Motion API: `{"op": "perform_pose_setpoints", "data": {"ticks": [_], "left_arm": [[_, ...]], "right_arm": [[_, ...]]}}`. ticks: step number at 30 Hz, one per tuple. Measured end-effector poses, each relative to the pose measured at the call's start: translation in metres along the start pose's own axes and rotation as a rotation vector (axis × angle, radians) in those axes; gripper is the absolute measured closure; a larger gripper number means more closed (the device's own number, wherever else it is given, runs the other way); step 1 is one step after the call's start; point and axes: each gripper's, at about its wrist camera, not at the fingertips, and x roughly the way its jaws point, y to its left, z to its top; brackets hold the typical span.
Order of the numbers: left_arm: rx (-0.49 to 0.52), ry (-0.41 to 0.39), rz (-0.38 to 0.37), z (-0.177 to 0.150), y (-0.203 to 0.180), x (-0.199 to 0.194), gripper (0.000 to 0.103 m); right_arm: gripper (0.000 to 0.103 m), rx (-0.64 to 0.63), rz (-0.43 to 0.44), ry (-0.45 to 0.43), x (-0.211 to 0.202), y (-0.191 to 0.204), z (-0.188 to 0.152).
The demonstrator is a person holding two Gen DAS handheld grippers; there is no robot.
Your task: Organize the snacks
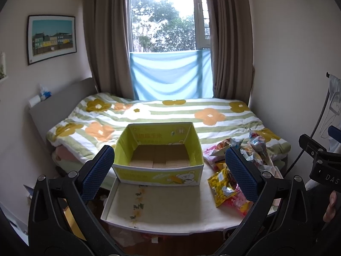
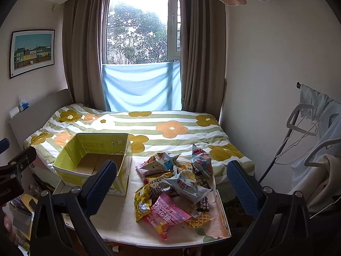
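An empty yellow-green cardboard box (image 1: 158,169) (image 2: 72,173) stands open-topped on the left of a small white table (image 1: 166,209) (image 2: 119,219). A heap of snack packets (image 2: 177,183) (image 1: 236,166) lies on the table's right side, among them a yellow packet (image 1: 221,186) (image 2: 142,200) and a pink packet (image 2: 168,214). My left gripper (image 1: 170,172) is open in front of the box, with nothing between its fingers. My right gripper (image 2: 172,187) is open above and before the heap, holding nothing.
A bed with a striped floral quilt (image 1: 162,115) (image 2: 149,128) runs behind the table, below a curtained window (image 1: 168,21). Clothes on hangers (image 2: 315,140) hang at the right wall. The other gripper's body (image 1: 319,160) shows at the right edge. Clutter covers the floor at the left (image 2: 23,213).
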Motion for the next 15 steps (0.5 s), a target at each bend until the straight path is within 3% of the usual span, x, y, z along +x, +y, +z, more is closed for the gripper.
{"op": "perform_pose_setpoints", "data": {"ticks": [15], "left_arm": [[-0.003,0.009,-0.006,0.0005,0.0006,0.0039,0.000]], "right_arm": [[0.000,0.002,0.010,0.010,-0.0005,0.0060,-0.0019]]}}
